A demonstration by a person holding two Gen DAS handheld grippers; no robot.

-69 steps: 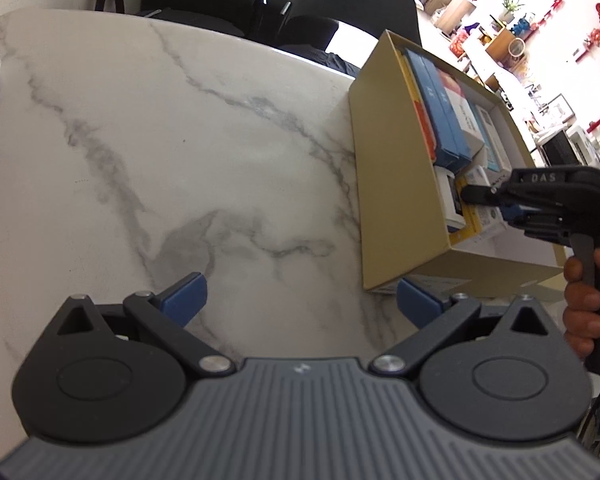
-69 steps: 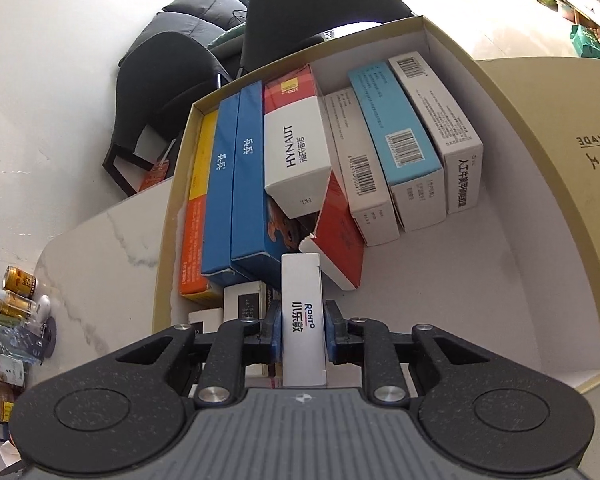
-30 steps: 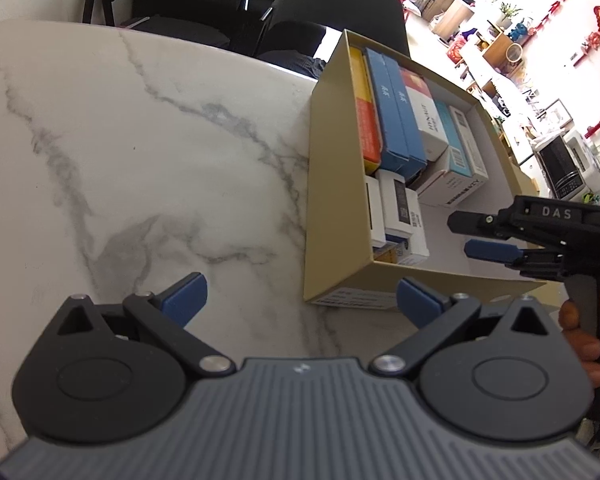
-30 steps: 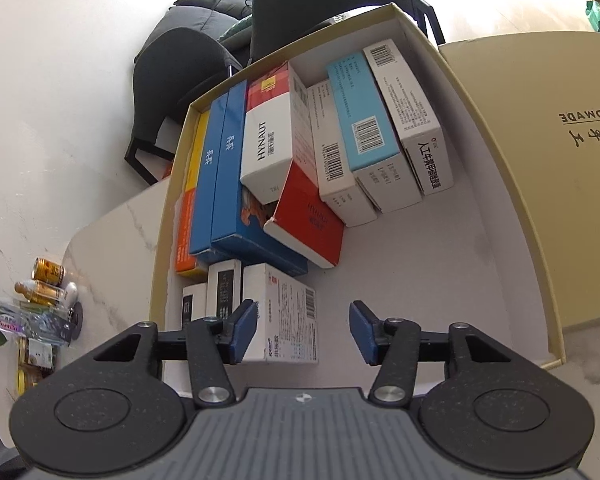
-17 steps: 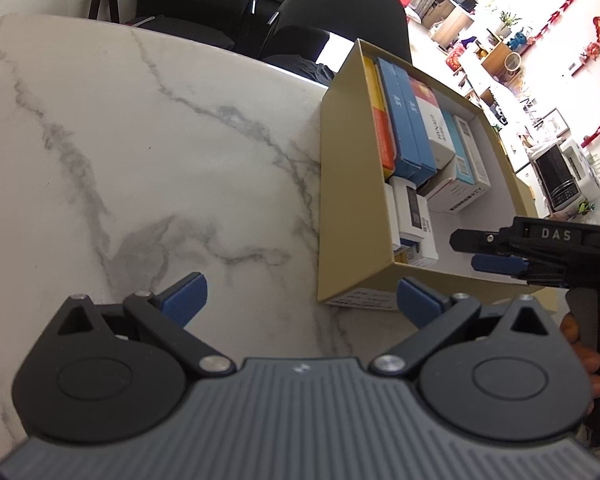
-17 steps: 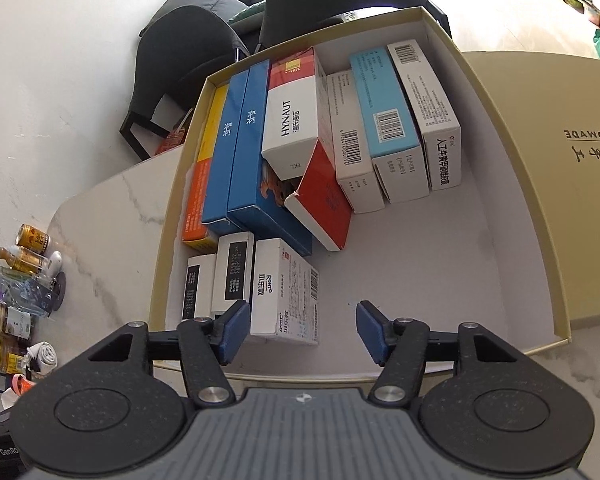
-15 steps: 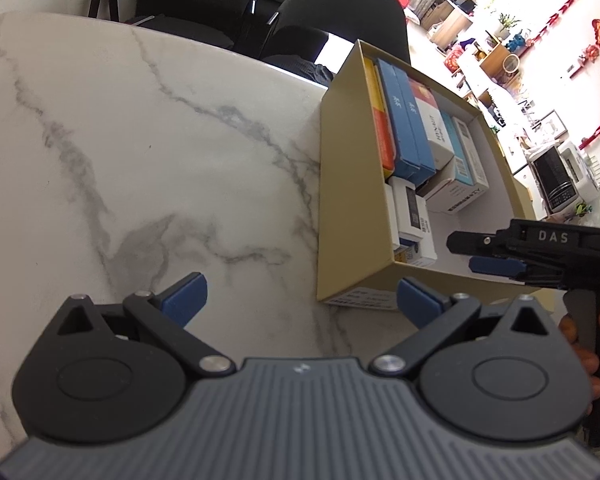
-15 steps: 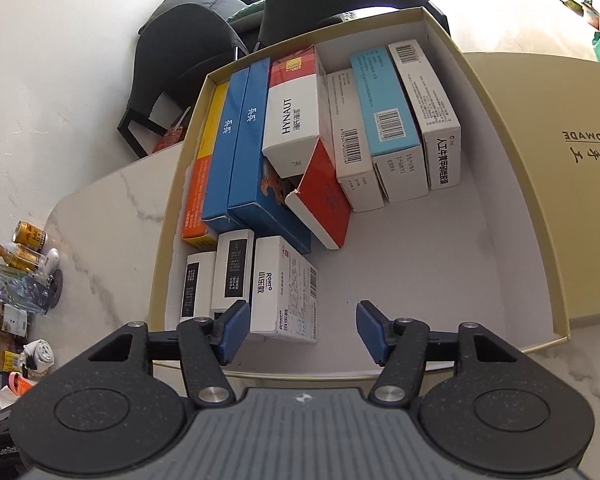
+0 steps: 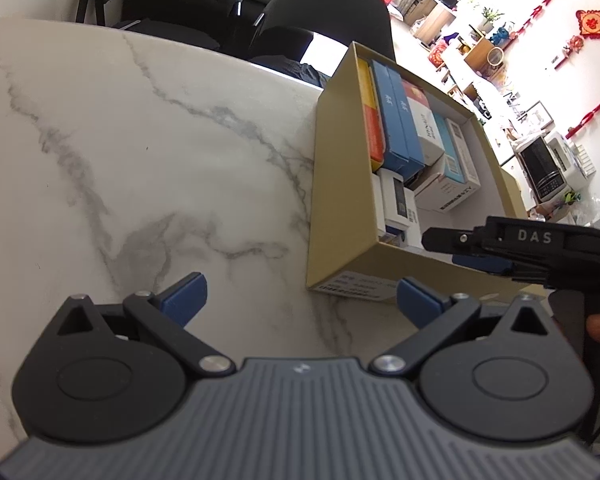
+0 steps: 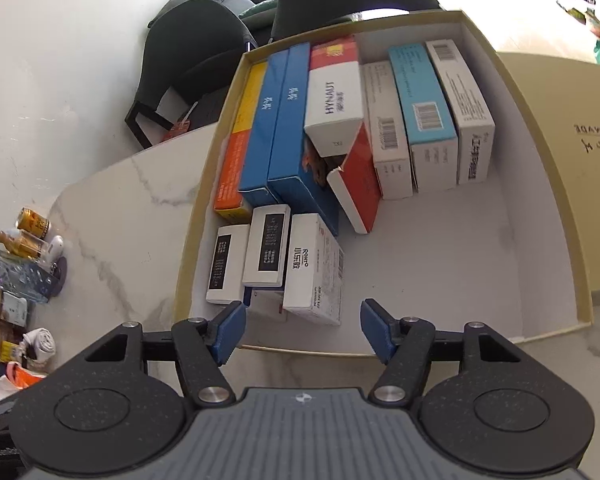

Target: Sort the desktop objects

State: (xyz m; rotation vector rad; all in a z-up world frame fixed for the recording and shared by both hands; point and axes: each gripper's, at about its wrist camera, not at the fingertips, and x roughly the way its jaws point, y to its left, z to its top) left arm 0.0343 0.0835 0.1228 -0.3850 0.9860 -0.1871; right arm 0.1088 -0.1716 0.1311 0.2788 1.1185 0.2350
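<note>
A tan cardboard box lies open on the marble table. It holds several cartons in rows, among them a white ROHTO carton near its front wall. My right gripper is open and empty, just above the box's near edge. It also shows in the left wrist view. My left gripper is open and empty over bare marble, left of the box.
The box lid lies to the right of the box. A cluster of small bottles and packets sits at the table's left end. Black chairs stand behind the table.
My right gripper let go of the ROHTO carton in the box, opened, and drew back toward the box's near edge. My left gripper stayed open over the marble.
</note>
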